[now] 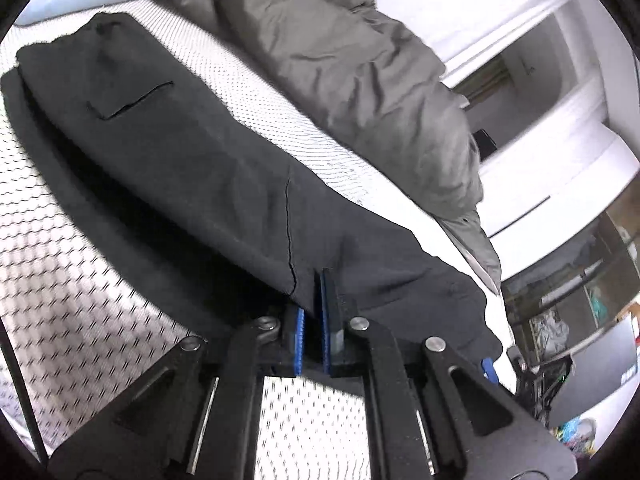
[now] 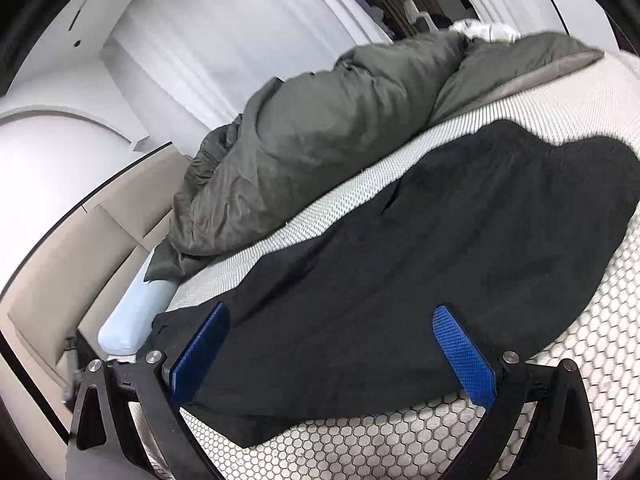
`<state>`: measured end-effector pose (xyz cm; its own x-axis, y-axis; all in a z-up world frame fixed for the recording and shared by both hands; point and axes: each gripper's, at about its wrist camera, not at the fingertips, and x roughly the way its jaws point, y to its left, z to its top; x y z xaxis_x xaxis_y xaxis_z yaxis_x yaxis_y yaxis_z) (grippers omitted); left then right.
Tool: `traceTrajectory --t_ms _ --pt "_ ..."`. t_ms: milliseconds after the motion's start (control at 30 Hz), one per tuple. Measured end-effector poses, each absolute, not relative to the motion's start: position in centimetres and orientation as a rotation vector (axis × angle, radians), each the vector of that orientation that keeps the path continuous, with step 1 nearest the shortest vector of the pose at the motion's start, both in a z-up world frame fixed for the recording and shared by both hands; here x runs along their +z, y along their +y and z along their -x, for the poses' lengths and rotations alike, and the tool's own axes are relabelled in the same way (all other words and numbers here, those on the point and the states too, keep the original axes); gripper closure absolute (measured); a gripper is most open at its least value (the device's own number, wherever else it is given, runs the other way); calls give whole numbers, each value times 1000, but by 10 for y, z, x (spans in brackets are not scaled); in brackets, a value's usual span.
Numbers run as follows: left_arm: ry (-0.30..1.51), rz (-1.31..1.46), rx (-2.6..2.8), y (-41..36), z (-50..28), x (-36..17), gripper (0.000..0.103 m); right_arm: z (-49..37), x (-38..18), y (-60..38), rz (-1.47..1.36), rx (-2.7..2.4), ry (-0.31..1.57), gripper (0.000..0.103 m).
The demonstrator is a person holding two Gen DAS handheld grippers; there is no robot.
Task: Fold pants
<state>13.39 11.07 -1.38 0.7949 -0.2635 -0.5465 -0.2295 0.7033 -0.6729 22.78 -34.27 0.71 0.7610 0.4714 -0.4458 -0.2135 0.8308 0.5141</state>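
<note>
Pants (image 1: 168,152) lie flat on the mattress (image 1: 60,264), already doubled lengthwise w/ one leg on top of the other, so the 1st fold looks done. A pocket slit shows on the upper layer twd the waist end. Grey duvet (image 1: 360,60) is bunched beyond the pants, a strip of bare mattress between them, not touching.

Left gripper (image 1: 318,312) sits at the near edge of the pants by the leg end, blue pads pinched together w/ black cloth between them, so it's clamped on the pants edge. Right gripper (image 2: 332,344) is at the near edge of the pants (image 2: 420,240) by the other end, fingers (image 2: 464,352) spread wide, cloth lying between them but pads not pressing, so nothing is held on that side yet. A pale blue pillow (image 2: 128,320) lies just past the pants end, on the left in that view.

Judgement: roughly halfway. Left to do: right needs to close on its edge, then the crosswise fold(s) bringing hem twd waist, then smoothing. Whether the lower layer is wrinkle-free can't be told, it's hidden under the top layer
</note>
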Motion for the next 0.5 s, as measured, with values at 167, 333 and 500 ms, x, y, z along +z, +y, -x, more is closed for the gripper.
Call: traceTrajectory --t_ms 167,333,500 --pt "818 785 41 108 -134 -49 97 -223 10 -345 -436 375 588 0" --pt "795 804 65 120 -128 -47 96 -228 9 -342 -452 385 597 0" --pt "794 786 114 129 -125 -48 92 -226 9 -340 -422 384 592 0"
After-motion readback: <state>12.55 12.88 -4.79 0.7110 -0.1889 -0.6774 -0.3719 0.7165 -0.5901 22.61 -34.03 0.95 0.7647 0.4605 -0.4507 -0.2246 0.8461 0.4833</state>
